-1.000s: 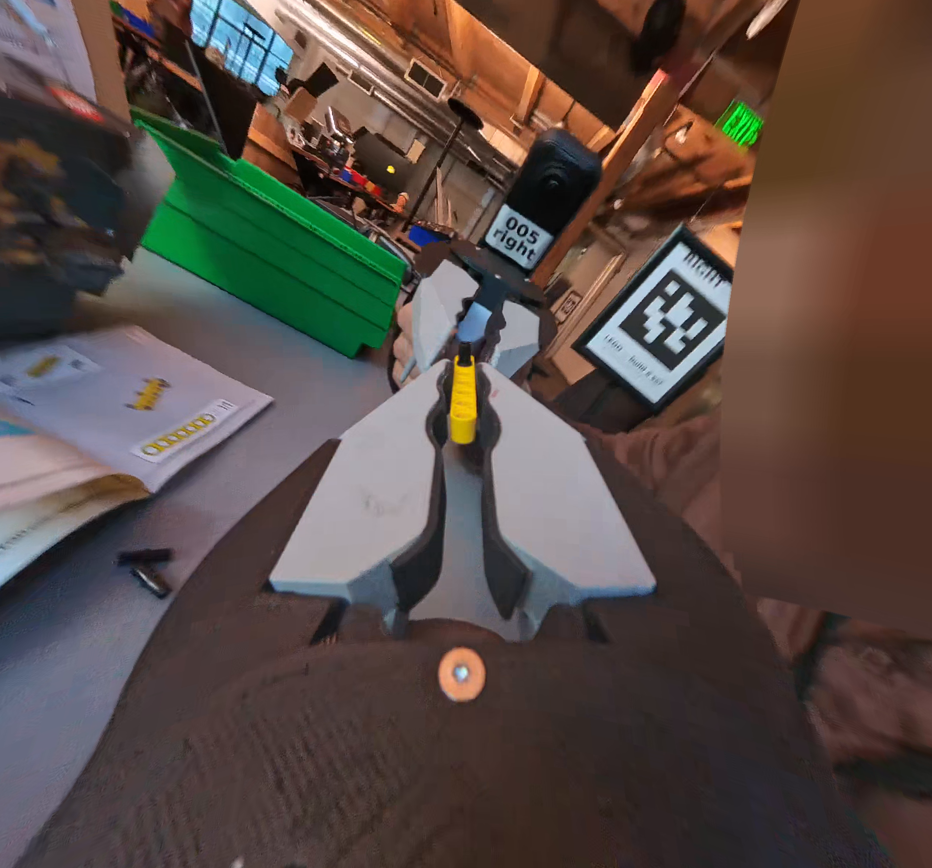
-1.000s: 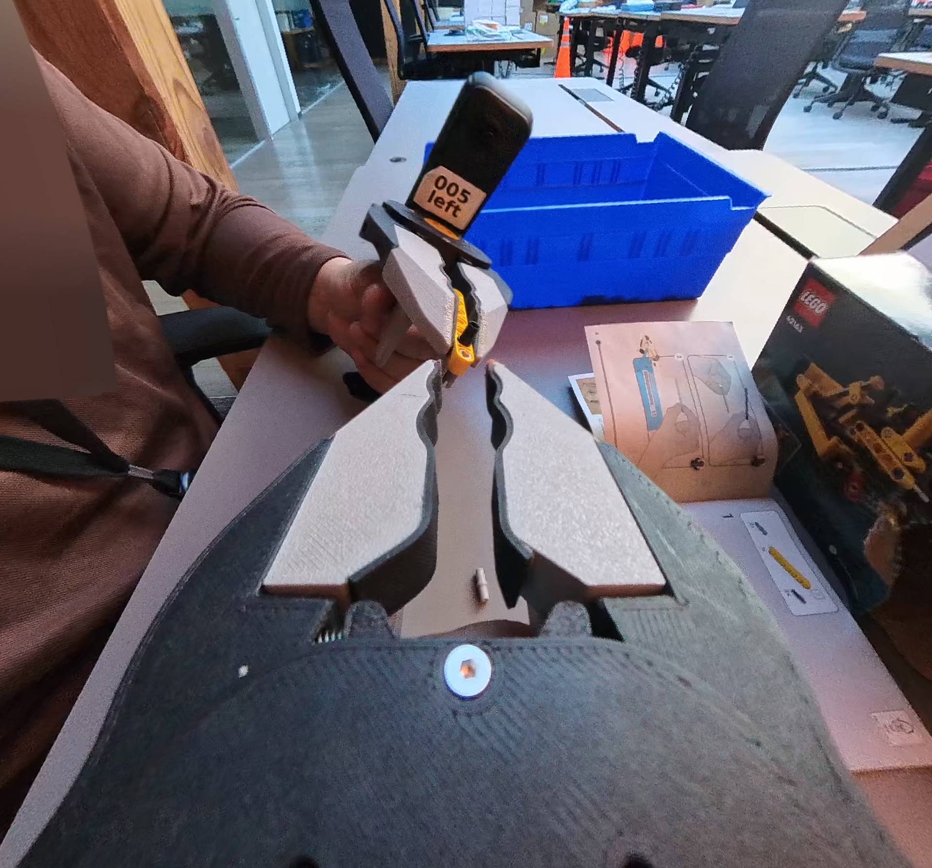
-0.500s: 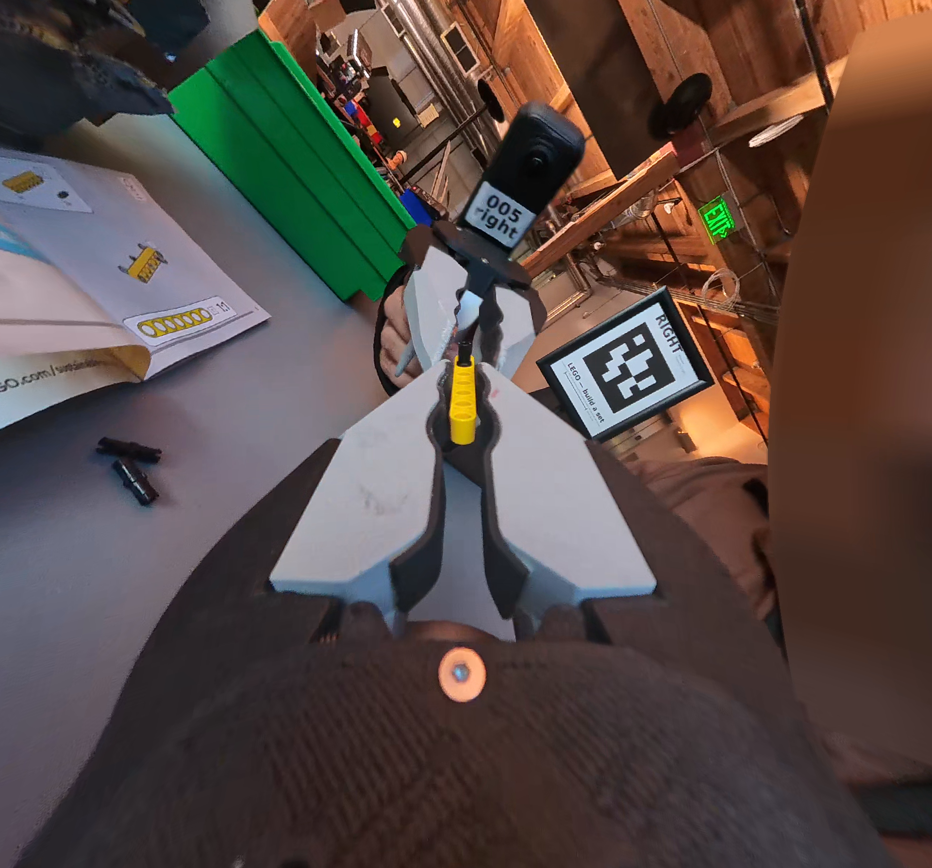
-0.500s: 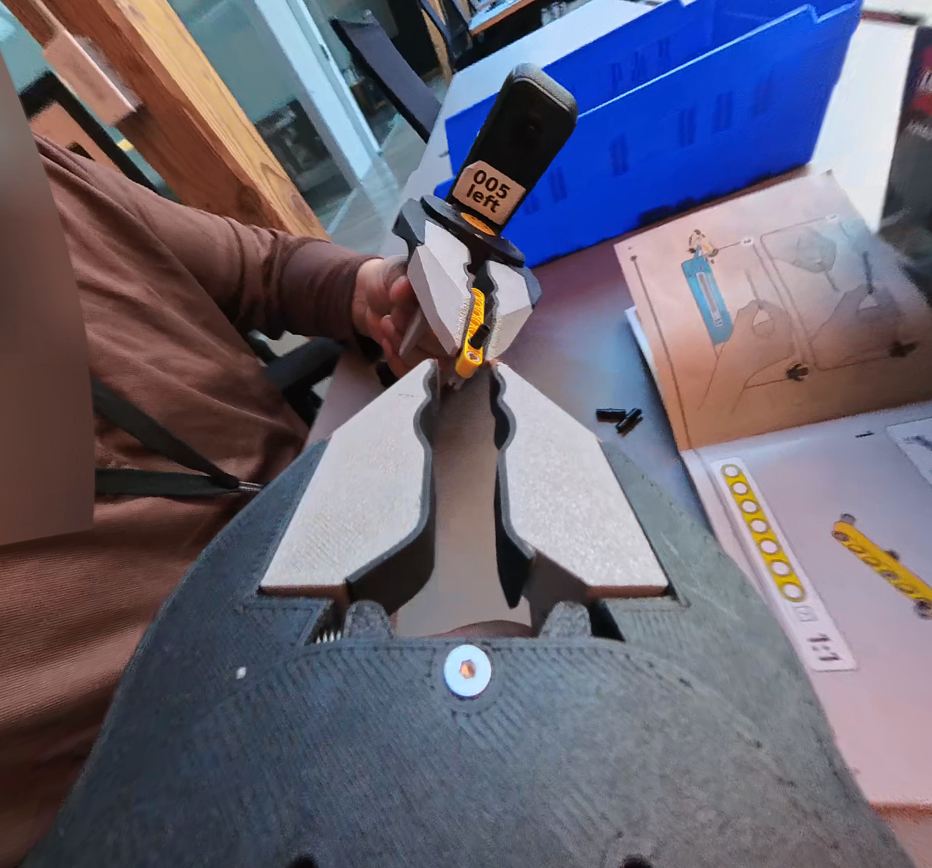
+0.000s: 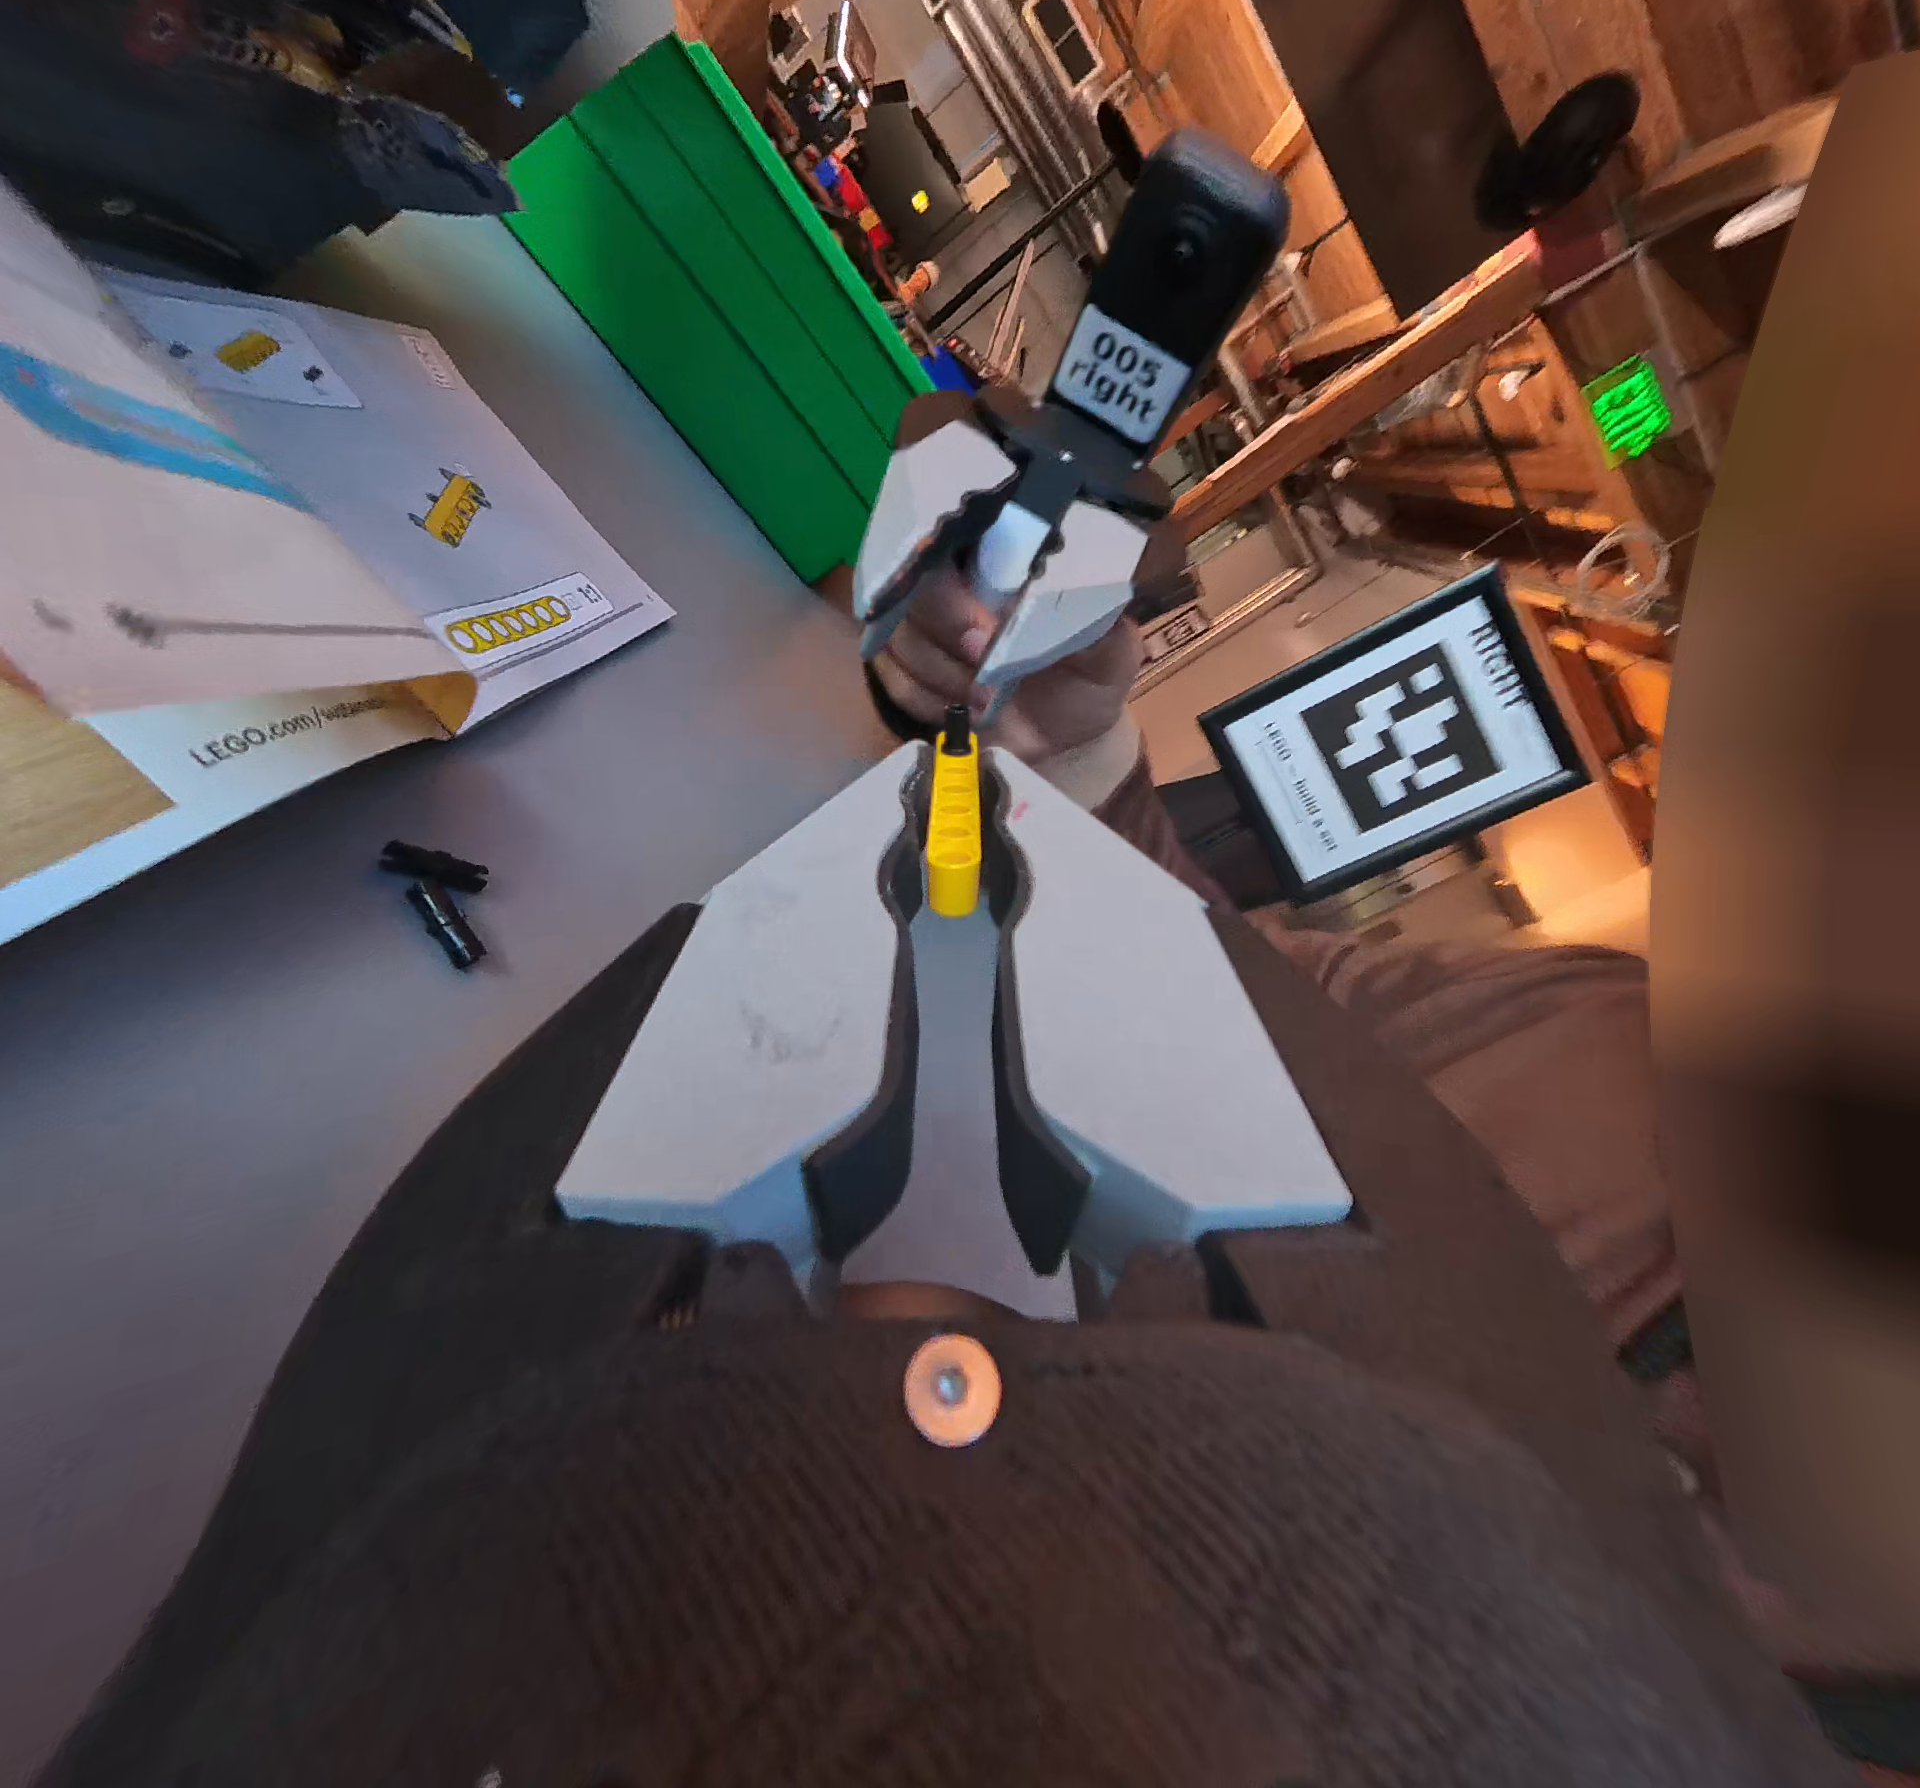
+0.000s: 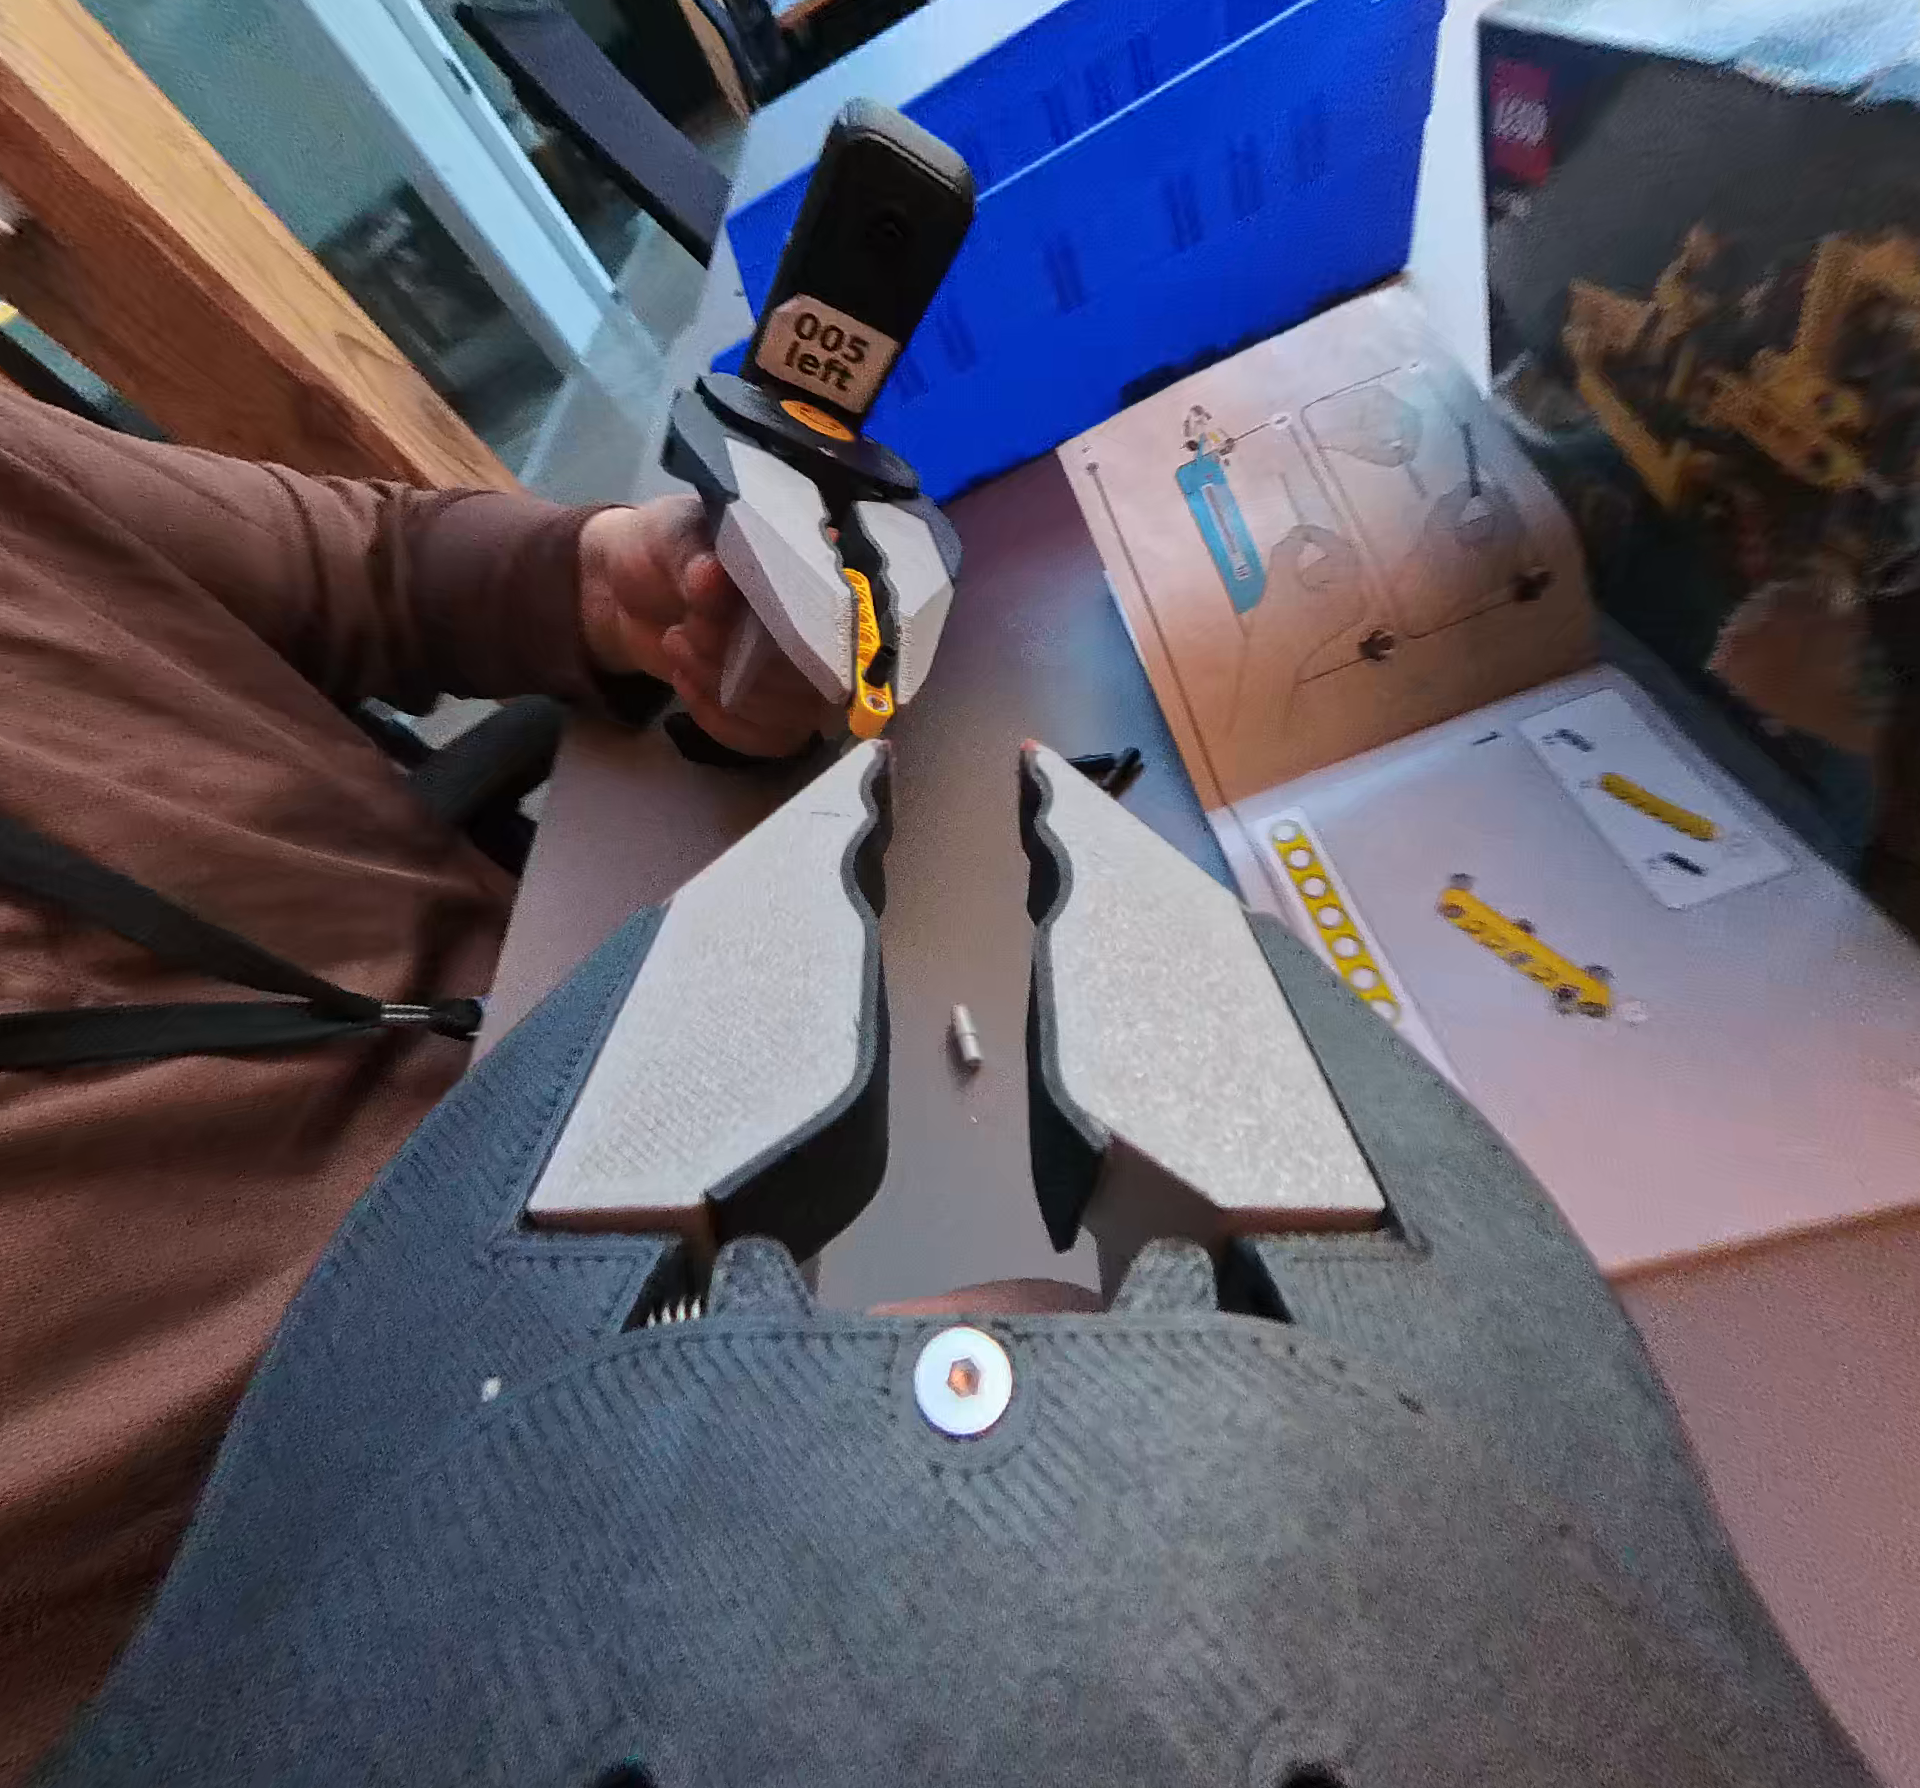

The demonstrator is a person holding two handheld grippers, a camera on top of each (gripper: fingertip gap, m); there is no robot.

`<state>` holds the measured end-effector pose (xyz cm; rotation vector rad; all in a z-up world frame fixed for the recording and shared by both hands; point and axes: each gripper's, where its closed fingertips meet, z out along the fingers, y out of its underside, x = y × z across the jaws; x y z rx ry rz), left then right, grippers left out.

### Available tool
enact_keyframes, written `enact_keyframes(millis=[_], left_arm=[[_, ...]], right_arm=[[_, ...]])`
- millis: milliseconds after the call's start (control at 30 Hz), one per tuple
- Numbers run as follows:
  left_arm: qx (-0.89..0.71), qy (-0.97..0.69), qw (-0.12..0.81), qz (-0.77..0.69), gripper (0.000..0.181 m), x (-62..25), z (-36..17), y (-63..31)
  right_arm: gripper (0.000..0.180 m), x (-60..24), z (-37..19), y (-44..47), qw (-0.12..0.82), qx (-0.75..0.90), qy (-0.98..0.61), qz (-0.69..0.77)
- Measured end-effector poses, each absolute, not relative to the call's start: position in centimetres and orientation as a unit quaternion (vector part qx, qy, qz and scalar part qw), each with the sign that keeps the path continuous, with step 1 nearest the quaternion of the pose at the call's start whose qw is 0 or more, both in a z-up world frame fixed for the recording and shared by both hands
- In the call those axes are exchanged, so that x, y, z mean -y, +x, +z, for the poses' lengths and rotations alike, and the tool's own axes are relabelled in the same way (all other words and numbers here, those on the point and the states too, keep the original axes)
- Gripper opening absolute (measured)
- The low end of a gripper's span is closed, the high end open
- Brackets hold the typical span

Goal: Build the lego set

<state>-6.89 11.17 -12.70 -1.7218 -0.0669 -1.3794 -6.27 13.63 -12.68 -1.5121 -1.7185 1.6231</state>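
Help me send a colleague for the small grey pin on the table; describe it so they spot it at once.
Start at the open instruction booklet on the dark table. Just beside its page edge, between the fingers of the open right hand-held gripper, lies the grey pin. It is alone and pale, unlike the two black pins farther off.

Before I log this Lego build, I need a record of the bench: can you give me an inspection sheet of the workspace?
Surface: grey table, mostly bare near the grippers.
Job's things: yellow beam with a black pin at its far end; two black pins loose on the table; small grey pin; open manual; set box.
Clutter: blue bin, green bin.
Grippers: left gripper shut on the yellow beam; right gripper open, empty.
Cables: nothing seen.
Surroundings: framed marker sign, office chairs, desks behind.
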Motion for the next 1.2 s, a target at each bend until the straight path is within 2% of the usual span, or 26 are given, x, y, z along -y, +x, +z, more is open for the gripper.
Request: enact_keyframes(millis=[33,133,267,433,600,767,1200], left_arm=[[0.011,-0.706,0.457,-0.541,0.005,-11.1,-12.8,-6.9],[-0.051,-0.728,0.49,-0.477,0.005,-10.8,-12.8,-6.8],[-0.139,-0.773,0.535,-0.311,0.005,-11.0,-13.8,-7.6],[-0.219,-0.787,0.551,-0.168,0.005,-11.1,-14.8,-8.2],[-0.245,-0.78,0.546,-0.182,0.005,-10.6,-14.9,-7.6],[-0.264,-0.773,0.544,-0.194,0.005,-10.1,-14.8,-6.7],[-0.286,-0.725,0.579,-0.239,0.005,-9.1,-12.9,-4.6]], right_arm=[[0.021,-14.1,-12.5,-6.1,0.182,0.607,-0.532,0.562],[0.021,-15.9,-11.8,-5.4,0.224,0.601,-0.539,0.546],[0.022,-18.2,-12.6,-4.6,0.267,0.617,-0.552,0.493],[0.021,-17.6,-15.0,-4.1,0.277,0.68,-0.523,0.433],[0.02,-13.9,-16.3,-4.9,0.261,0.731,-0.461,0.43],[0.018,-10.5,-14.5,-5.9,0.267,0.723,-0.412,0.486],[0.011,-8.1,-13.6,-5.5,0.241,0.72,-0.379,0.53]])
